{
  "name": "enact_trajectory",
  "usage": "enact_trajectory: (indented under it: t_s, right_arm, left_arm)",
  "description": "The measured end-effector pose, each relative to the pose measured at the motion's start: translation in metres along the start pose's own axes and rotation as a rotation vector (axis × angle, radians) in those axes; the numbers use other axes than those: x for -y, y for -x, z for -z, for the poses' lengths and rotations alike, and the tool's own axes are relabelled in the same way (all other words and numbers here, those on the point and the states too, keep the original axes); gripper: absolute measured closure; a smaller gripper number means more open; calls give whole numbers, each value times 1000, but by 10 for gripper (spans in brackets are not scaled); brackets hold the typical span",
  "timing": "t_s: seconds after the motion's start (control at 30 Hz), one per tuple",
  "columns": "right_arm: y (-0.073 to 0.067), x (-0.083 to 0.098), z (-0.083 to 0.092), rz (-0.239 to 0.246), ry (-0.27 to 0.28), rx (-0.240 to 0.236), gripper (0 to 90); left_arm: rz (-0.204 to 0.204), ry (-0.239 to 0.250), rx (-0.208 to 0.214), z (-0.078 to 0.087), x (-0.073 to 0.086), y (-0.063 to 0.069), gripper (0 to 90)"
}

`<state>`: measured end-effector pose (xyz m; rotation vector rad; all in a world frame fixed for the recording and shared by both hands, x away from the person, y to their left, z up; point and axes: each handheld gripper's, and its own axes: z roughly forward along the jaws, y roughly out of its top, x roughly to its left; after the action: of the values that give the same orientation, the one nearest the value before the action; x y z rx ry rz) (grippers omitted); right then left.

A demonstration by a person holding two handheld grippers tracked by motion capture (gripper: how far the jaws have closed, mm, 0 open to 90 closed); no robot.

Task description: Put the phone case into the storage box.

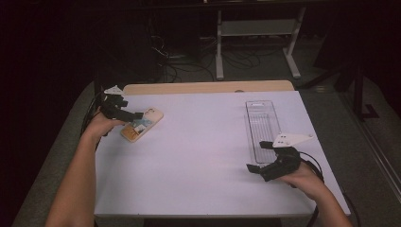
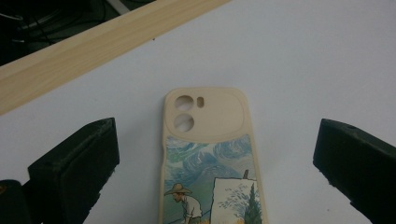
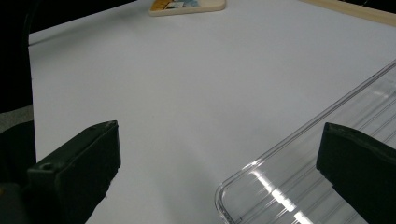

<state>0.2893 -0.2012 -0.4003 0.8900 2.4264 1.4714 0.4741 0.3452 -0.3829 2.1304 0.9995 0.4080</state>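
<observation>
While the phone case (image 2: 211, 154) lies flat, picture side up, at the far left of the white desk (image 1: 198, 156), its long axis runs straight ahead between the jaws of the left gripper (image 1: 124, 113), camera cut-outs pointing away from them. Those jaws stand wide open on either side of the case, well clear of its long edges and not touching it, so a closing squeeze would likely take it across its width. That hand is by far the nearer one. Over at the near right, the right gripper (image 1: 263, 165) hovers with its jaws also spread and holding nothing, straddling the near corner of a clear plastic tray (image 1: 263, 124) on the desk.
</observation>
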Motion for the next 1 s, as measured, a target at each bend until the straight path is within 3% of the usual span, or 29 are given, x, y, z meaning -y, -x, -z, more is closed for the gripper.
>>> enact_trajectory:
  t_s: [0.37,0.77,0.97,1.0]
  right_arm:
    - [0,0,0,1,1,-1,0]
    - [0,0,0,1,0,-3,0]
    - [0,0,0,1,0,-1,0]
    - [0,0,0,0,0,-2,0]
  left_arm:
    - [-19,-86,-12,-12,5,2,0]
    - [-28,-138,-26,-18,9,3,0]
    - [-37,-188,-29,-22,12,3,0]
    - [-23,-182,-29,-24,13,4,0]
